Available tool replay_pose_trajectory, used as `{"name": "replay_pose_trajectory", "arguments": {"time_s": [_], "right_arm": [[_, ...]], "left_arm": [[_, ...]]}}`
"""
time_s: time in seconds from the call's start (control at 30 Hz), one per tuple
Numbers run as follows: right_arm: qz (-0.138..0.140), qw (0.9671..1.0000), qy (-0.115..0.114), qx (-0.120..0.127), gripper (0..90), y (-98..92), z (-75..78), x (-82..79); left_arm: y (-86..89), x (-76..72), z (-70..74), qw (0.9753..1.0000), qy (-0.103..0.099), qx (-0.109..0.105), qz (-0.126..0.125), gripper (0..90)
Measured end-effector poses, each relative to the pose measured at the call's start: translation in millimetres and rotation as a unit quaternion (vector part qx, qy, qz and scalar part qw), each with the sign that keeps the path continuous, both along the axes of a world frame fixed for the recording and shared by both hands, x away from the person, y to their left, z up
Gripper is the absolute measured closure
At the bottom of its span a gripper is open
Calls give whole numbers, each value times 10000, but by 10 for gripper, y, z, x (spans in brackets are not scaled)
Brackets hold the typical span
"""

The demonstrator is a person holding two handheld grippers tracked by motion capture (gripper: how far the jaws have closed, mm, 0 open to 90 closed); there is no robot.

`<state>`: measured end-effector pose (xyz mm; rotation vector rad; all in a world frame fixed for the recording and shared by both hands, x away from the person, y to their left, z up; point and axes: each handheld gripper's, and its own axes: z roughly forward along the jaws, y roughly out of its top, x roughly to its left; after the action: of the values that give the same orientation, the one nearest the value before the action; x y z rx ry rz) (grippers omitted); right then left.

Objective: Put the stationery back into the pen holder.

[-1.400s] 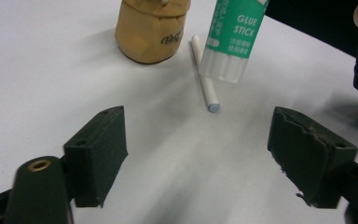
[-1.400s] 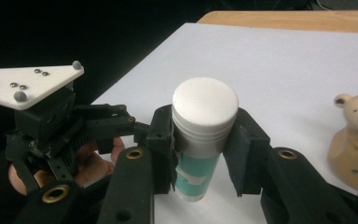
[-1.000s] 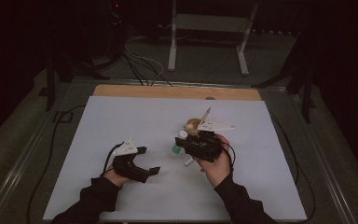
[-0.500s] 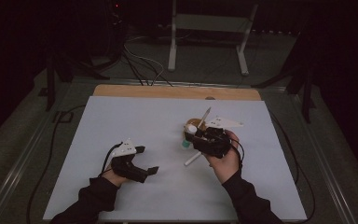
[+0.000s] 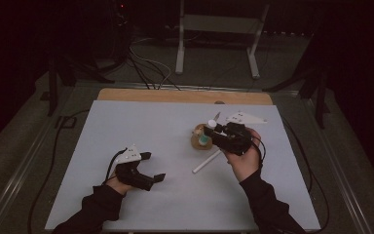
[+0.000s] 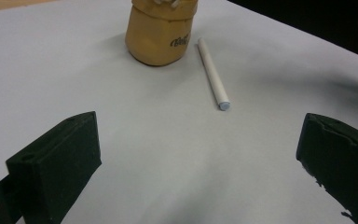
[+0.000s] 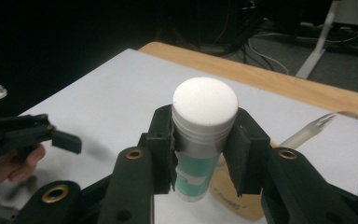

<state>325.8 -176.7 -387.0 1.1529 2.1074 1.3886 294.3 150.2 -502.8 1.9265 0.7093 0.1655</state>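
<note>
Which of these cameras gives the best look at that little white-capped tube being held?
The right gripper view: the tube stands close up, upright, clamped between the right gripper jaws, its white cap and teal label clear. The high view shows the tube small, above the tan cup. The left gripper view gives the cup and a white stick instead.

My table (image 5: 126,126) has a white sheet; tan cup (image 5: 198,141) sits around 1 o'clock, white stick (image 5: 206,161) just beside it.

Your tube (image 7: 200,154): white cap, teal-and-white label. Tan pot (image 6: 161,30), dark lettering. White stick (image 6: 213,73). Pale grey surface (image 5: 141,122).
</note>
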Motion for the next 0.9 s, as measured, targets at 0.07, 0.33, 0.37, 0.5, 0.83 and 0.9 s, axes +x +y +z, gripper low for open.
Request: {"name": "replay_pose_trajectory", "arguments": {"time_s": [0.07, 0.33, 0.37, 0.5, 0.83, 0.9], "right_arm": [[-37, 10000, -20, 6, 651, -27, 24, 23], [-249, 9996, -85, 37, 652, -126, 81, 133], [-278, 9996, -94, 45, 651, -138, 85, 150], [-394, 9992, -95, 34, 652, -180, 79, 230], [-581, 9983, 60, -20, 651, -208, -29, 421], [-603, 9981, 81, -54, 651, -200, -52, 458]], "left_arm": [[-2, 0, -1, 10000, 4, -13, -4, 2], [-5, -4, 1, 10000, -2, -18, -22, 2], [-5, -3, 1, 10000, 4, -29, -25, 2], [-3, -3, 5, 10000, 12, -42, -18, 3], [-4, -4, 5, 10000, 7, -20, -34, 3], [-5, -4, 3, 10000, 6, -17, -33, 3]]}}
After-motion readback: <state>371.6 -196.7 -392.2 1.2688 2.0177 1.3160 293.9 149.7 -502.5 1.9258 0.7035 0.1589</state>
